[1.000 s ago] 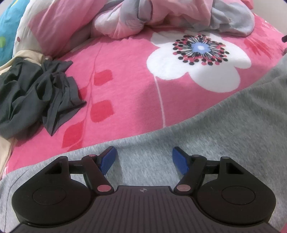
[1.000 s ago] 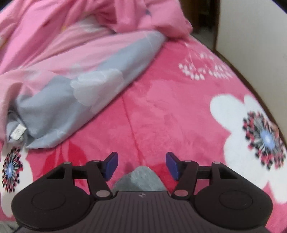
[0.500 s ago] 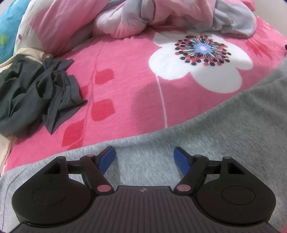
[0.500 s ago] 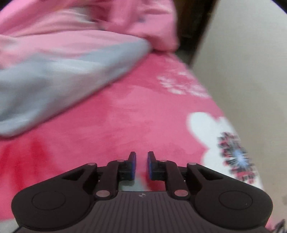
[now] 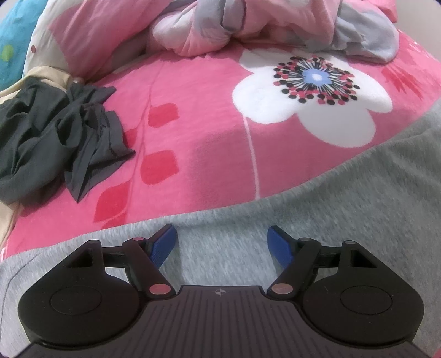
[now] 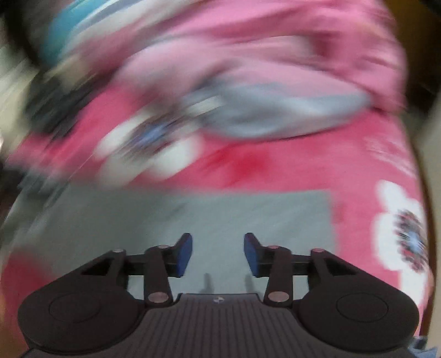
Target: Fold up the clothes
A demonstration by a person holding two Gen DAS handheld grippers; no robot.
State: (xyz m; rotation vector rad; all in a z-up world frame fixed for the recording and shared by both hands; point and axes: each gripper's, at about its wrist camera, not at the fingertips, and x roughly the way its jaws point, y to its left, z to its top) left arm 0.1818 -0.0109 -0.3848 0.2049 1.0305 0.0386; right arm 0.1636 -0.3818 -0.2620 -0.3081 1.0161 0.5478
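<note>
- My left gripper (image 5: 222, 245) has its blue fingers (image 5: 163, 245) spread wide over the grey garment (image 5: 344, 209), gripping nothing.
- My right gripper (image 6: 217, 254) is opening its jaws; nothing sits between them, and grey cloth lies below.
- The garment is spread flat on the pink floral blanket (image 5: 198, 115).
- Only the left view gives me the crumpled dark clothes (image 5: 55, 137) and the bunched quilt (image 5: 248, 24) clearly.
- Only the right view, badly blurred, shows the garment's squared right corner (image 6: 325, 195).
</note>
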